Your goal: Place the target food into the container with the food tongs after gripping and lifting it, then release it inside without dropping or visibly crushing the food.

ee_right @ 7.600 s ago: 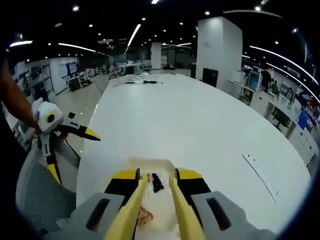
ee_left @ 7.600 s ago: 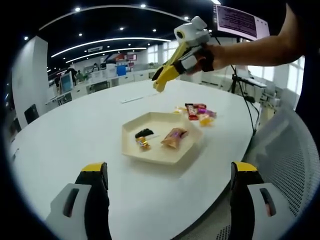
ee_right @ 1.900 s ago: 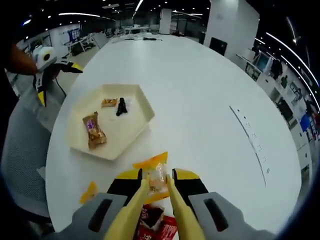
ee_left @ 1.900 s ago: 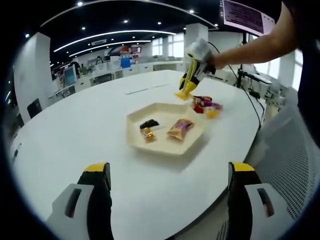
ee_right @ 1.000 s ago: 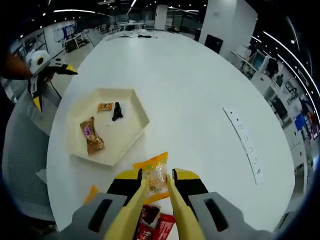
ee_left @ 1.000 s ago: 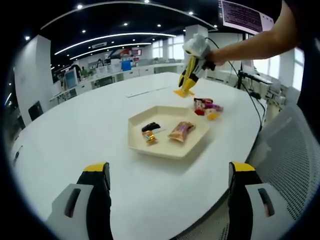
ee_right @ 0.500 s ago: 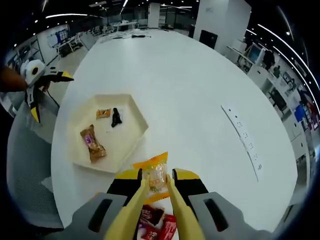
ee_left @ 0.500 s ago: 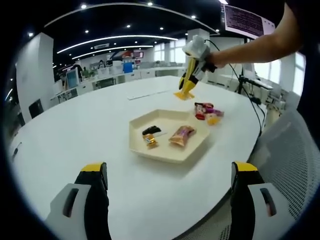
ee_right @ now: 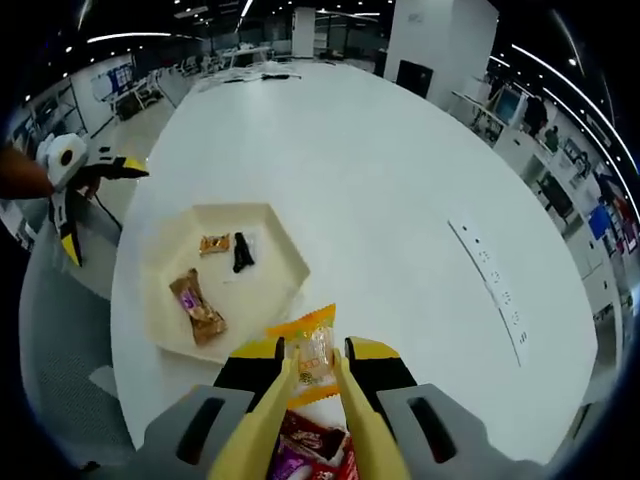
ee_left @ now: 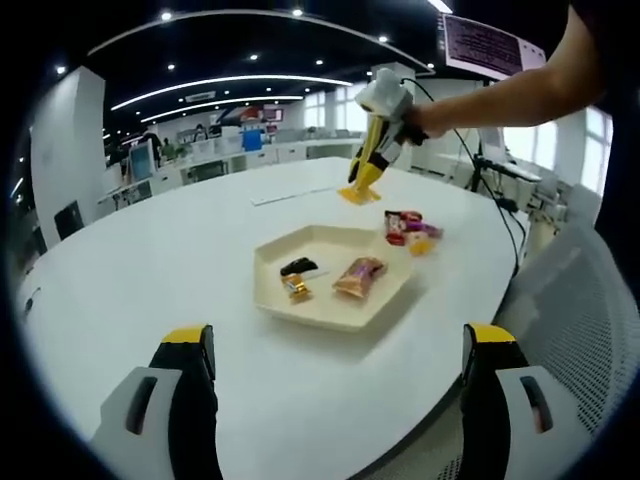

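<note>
above the white table, the right gripper has carried its tongs-pinched orange snack packet closer to the hexagonal tray, release pending, while the left gripper stays wide, holding nothing.

Right gripper carried the candy trayward.

The right hand-held gripper hangs in the air on an outstretched arm, jaws clamped; the left hand-held gripper (low, level) gapes wide.
</note>
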Demonstrator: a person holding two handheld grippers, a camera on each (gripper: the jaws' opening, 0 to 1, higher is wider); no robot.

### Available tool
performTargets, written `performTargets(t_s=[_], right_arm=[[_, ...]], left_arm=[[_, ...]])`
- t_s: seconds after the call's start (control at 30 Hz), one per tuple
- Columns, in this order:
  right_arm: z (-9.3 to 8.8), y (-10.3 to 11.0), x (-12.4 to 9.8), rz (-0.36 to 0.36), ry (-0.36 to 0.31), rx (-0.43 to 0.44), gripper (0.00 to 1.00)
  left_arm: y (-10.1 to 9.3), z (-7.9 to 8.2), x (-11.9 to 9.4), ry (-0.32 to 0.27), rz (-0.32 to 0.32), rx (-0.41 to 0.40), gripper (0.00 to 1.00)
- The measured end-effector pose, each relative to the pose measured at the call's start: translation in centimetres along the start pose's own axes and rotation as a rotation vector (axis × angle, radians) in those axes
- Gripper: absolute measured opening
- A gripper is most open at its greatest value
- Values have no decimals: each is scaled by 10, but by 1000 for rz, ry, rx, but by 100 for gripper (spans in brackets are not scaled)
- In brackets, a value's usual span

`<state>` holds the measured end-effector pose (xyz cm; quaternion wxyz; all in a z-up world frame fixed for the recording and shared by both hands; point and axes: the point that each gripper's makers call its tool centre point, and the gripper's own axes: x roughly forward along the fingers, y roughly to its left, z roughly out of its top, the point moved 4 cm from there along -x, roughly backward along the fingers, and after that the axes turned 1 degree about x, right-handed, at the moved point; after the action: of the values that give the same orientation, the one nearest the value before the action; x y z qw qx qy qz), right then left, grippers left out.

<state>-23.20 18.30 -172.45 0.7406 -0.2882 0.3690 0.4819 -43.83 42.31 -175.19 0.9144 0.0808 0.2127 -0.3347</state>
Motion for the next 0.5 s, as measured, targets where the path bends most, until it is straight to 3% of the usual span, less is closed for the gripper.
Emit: performTargets(t_s=[0.5], right_arm=[[20,18,4,2,0,9,23]], left_arm=[[-2,5,-2,-31,-10,5,99]])
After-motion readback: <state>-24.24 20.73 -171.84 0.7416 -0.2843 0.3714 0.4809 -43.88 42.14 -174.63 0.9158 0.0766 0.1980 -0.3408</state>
